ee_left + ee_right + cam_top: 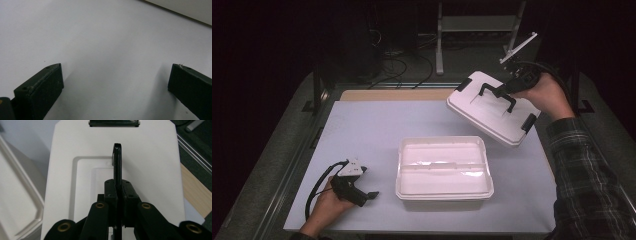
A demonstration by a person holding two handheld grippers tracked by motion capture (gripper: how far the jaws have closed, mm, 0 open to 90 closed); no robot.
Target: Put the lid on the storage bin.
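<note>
Here the right gripper is clamped on the black handle of a white box lid, its jaws pressed against both sides of the handle bar. The lid hangs tilted in the air, up and to the right of the open white box, apart from it. Black latches sit at the lid's edges. The right hand and a plaid sleeve lie right of the box.

The left gripper is spread wide with nothing between its jaws, which sit low over the pale grey table mat. In the high view it rests in the left hand, near the mat's front edge, left of the box and well apart from it.

The box stands at the middle of the mat, its shallow interior showing a ridge across it.
</note>
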